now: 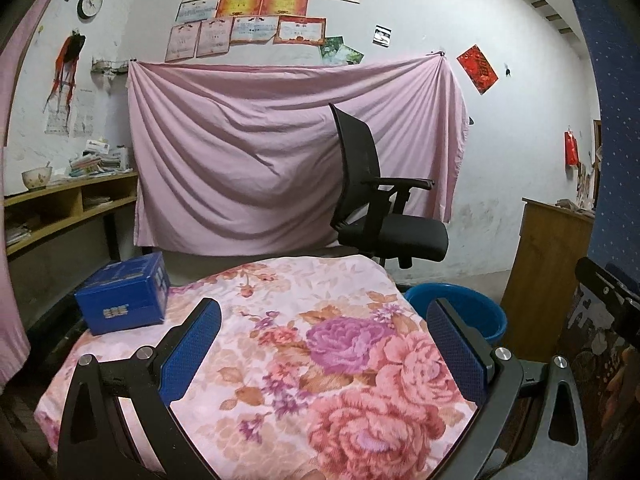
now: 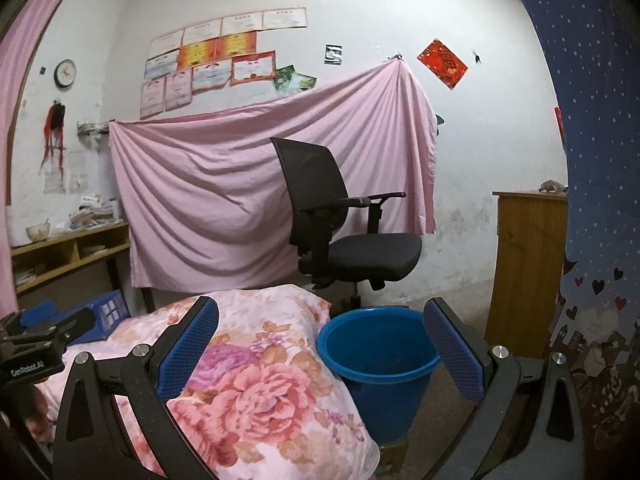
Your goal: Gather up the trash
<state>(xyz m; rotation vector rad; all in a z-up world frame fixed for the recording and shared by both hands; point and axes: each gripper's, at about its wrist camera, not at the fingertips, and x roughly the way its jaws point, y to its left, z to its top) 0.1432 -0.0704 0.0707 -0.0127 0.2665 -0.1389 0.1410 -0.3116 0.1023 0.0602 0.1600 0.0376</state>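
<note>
Blue box (image 1: 122,296) rests on the floral-covered table (image 1: 280,360), far-left corner; bucket (image 2: 376,364) stands beside the table. Left gripper (image 1: 324,344) and right gripper (image 2: 320,344) are both released, empty. Step appears to be approach; next move calls for reaching to the box.

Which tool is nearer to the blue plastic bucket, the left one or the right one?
Right. The right tool is open with the blue plastic bucket just ahead; the left tool is open over the floral cloth, the bucket beyond its right side.
</note>
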